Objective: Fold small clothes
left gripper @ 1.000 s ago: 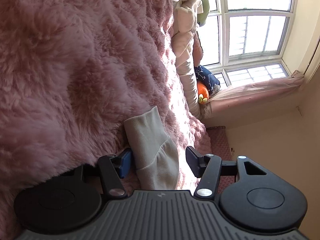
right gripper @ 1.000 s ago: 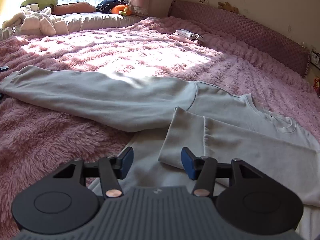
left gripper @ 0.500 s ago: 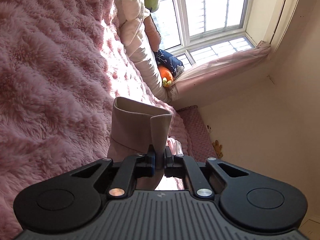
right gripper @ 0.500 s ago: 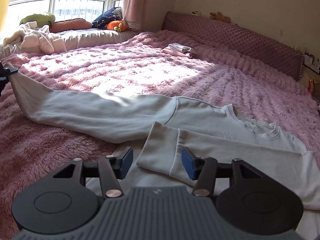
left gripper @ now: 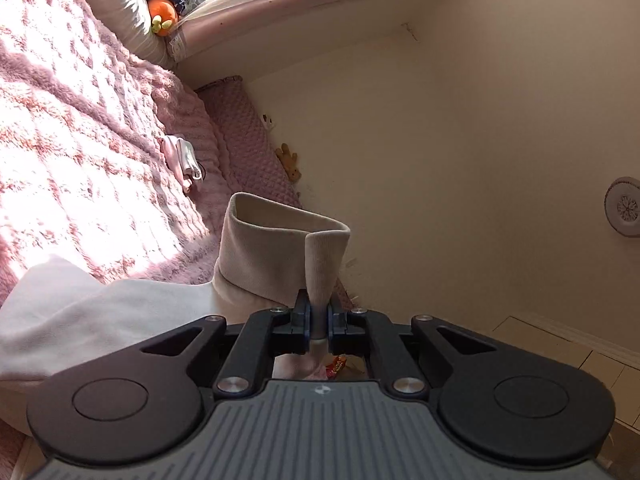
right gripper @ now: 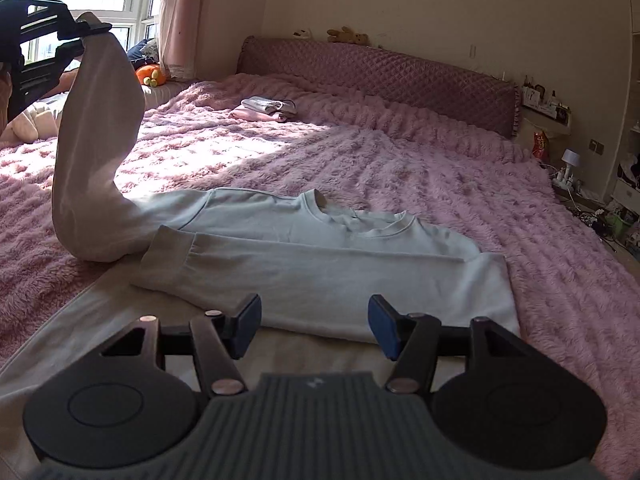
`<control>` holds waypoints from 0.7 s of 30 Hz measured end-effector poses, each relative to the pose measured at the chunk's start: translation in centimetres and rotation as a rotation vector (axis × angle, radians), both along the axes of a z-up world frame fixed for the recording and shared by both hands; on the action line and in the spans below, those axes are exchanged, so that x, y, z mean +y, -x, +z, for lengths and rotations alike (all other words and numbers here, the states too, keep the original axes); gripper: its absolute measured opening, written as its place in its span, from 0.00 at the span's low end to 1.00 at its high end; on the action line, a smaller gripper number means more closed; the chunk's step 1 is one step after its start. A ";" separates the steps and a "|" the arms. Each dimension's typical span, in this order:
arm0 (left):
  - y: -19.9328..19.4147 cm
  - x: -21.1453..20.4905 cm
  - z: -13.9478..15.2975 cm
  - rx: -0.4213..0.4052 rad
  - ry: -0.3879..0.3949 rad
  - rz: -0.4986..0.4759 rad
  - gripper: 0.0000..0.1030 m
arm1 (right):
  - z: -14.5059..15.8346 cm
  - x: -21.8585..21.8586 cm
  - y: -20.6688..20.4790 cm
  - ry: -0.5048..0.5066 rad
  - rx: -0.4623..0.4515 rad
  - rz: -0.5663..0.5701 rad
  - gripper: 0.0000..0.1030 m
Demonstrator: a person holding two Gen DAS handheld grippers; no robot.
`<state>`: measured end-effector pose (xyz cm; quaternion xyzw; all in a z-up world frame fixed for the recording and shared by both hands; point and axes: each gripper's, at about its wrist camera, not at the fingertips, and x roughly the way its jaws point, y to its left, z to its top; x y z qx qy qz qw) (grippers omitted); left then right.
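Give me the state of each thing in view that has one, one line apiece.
Left gripper: shut on the sleeve cuff, held up in the air.
Right gripper: jaws opening, nothing between them.
Sleeve cuff: pinched, lifted off the bed.
Sweatshirt: flat on the blanket, one sleeve folded across, the other raised.
Small clothes: folded, stacked near the headboard.

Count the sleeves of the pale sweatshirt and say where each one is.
2. One sleeve is lifted off the pink blanket, its cuff pinched in the left gripper. The other sleeve lies folded flat across the sweatshirt. None hidden.
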<state>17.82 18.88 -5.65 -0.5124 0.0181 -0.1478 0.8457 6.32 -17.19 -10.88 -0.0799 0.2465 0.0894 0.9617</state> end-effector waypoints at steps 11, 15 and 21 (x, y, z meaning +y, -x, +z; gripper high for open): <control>-6.4 -19.1 -6.4 0.126 -0.049 -0.302 0.07 | -1.5 -10.2 2.6 -0.100 0.060 -0.124 0.54; -8.1 -24.5 -10.4 0.233 -0.153 -0.367 0.07 | -2.4 -12.8 3.0 -0.100 0.076 -0.160 0.54; -10.5 -29.7 -14.7 0.422 -0.285 -0.482 0.22 | -3.6 -16.8 3.4 -0.131 0.118 -0.240 0.55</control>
